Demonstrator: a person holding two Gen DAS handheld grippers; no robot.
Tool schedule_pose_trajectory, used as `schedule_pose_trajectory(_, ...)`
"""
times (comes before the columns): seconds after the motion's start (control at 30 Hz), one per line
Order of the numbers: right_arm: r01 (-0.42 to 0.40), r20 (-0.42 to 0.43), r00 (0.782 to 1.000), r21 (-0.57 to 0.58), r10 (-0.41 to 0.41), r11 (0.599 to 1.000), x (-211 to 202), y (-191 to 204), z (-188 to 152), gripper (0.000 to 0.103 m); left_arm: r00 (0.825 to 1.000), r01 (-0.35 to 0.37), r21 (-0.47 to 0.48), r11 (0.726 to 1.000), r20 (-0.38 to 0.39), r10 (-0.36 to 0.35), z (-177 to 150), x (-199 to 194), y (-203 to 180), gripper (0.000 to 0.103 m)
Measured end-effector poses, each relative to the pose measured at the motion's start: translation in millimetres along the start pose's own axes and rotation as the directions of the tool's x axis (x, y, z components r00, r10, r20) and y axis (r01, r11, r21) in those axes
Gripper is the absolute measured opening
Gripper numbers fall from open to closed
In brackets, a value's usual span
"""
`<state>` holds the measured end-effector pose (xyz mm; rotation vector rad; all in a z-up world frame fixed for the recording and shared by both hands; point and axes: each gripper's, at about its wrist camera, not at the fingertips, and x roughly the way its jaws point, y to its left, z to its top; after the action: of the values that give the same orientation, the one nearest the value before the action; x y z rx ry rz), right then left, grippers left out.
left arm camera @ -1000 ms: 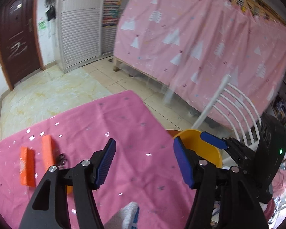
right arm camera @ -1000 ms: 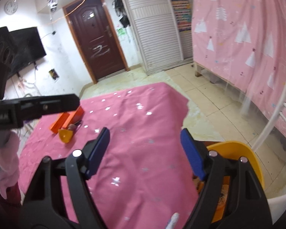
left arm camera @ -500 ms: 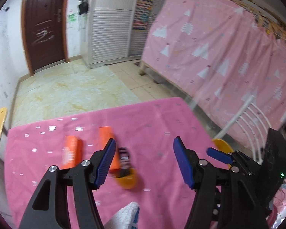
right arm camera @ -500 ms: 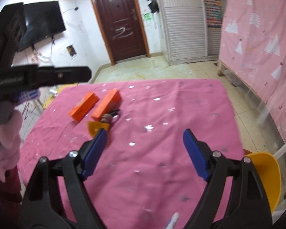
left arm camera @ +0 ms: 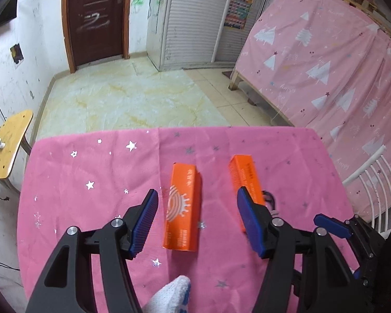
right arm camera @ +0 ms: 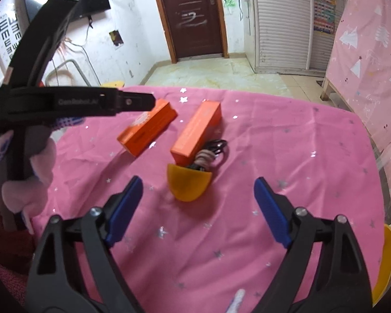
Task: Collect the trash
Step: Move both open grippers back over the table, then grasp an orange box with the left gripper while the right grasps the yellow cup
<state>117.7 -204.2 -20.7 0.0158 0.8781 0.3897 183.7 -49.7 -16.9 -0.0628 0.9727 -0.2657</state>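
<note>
Two orange cartons lie on the pink star-print tablecloth (left arm camera: 96, 172). One carton (left arm camera: 183, 208) lies between the fingers of my open, empty left gripper (left arm camera: 196, 221); the other carton (left arm camera: 245, 177) is partly behind its right finger. In the right wrist view both cartons (right arm camera: 147, 130) (right arm camera: 196, 131) show, with a small yellow bowl-shaped piece (right arm camera: 189, 184) and a dark tangled item (right arm camera: 211, 151) beside the second. My right gripper (right arm camera: 198, 208) is open and empty, just short of the yellow piece.
A yellow bin (right arm camera: 383, 258) stands off the table's right edge, beside a white chair (left arm camera: 372, 172). A wooden stool (left arm camera: 5, 148) stands left of the table. A pink curtain (left arm camera: 325, 60) hangs at the right. The left gripper's body (right arm camera: 65, 101) crosses the right view.
Both grippers have swung left from the yellow bin toward the cartons and moved closer to them. The left gripper now straddles one carton. Both stay open.
</note>
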Motion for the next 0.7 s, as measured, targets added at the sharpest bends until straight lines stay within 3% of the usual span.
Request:
schedule_pose_trajectory(0.37,-0.005,-0.049,0.999,-0.024,0.004,1.0,20.4,11.9,4.8,0.083,0.998,-0.026,0.016,1.0,-0.062,0.027,-4.0,37.8,5.1,0.055)
schedule_pose_trajectory(0.47,-0.006,-0.061,0.998,-0.044,0.004,0.999,24.6,17.6,5.4,0.069,0.997,-0.04,0.019,0.999,-0.062,0.041,-3.7,40.3,6.0,0.055)
schedule_pose_trajectory(0.7,0.008,-0.085,0.996,-0.054,-0.013,0.999,33.5,26.9,0.8,0.062,0.995,-0.055,-0.002,0.998,-0.082,0.055,-4.1,47.7,8.6,0.055)
